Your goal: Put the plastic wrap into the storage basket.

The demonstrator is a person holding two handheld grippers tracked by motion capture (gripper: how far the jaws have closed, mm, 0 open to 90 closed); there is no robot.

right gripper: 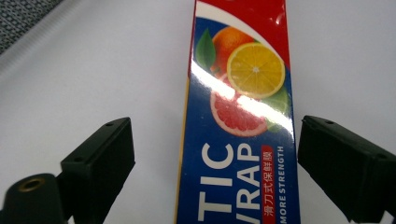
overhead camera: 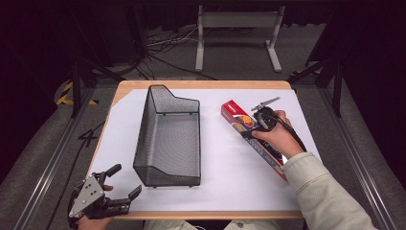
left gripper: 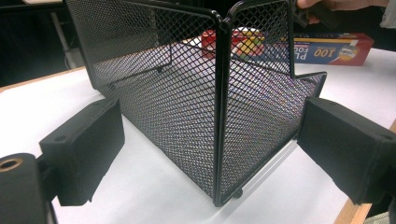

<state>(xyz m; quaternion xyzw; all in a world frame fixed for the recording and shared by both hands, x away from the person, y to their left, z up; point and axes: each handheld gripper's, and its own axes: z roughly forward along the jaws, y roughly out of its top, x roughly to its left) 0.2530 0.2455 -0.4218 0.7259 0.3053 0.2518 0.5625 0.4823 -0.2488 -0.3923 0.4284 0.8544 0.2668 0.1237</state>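
The plastic wrap box point(overhead camera: 253, 139) lies flat on the white table cover point(overhead camera: 239, 182), to the right of the black mesh basket point(overhead camera: 167, 139), its long axis running from about 11 o'clock down to 5 o'clock in the high view. The right gripper point(right gripper: 212, 158) is directly over it, jaws spread wide to either side of the box's narrow width and not yet touching, so closing across that width looks like the next move. The left gripper point(overhead camera: 125, 182) rests open at the table's near left corner, at about 7 o'clock from the basket, well apart from the box.
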